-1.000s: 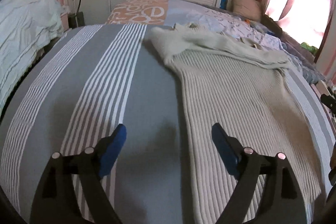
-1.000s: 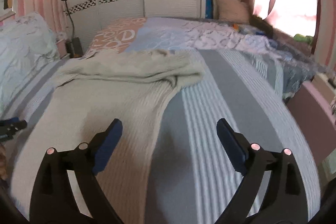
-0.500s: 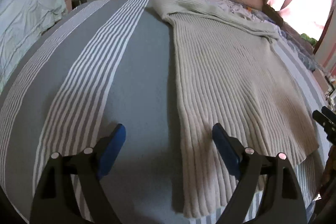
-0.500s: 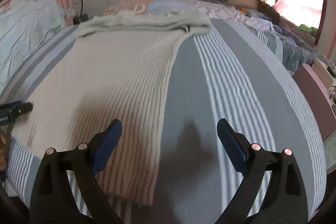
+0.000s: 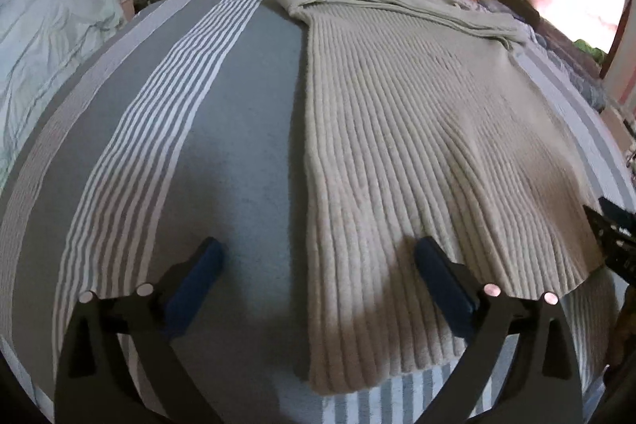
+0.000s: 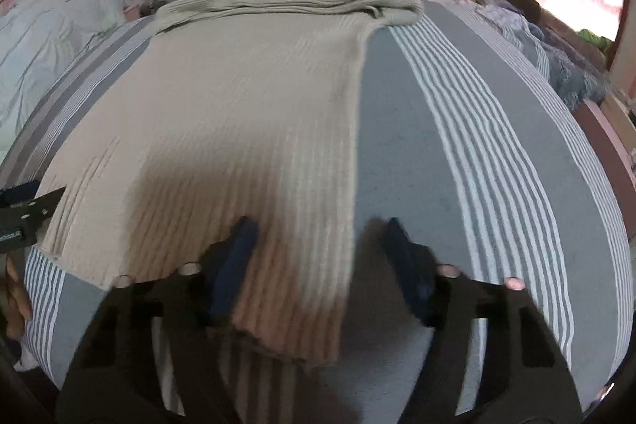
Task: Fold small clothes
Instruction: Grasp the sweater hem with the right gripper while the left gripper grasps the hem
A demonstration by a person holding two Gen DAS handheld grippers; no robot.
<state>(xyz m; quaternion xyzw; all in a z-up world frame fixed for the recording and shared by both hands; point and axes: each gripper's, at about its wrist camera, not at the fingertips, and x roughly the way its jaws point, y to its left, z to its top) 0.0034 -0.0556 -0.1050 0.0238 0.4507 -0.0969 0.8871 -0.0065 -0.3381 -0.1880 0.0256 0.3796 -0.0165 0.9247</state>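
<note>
The black left gripper with blue pads (image 5: 316, 257) is hanging wide open over the near left corner of the cream ribbed knit sweater (image 5: 417, 130), which is lying flat on the grey striped bed cover (image 5: 159, 130). The black right gripper with blue pads (image 6: 318, 239) is hanging open over the near right corner. To fold well, both should probably pinch the hem together and lift evenly.
</note>
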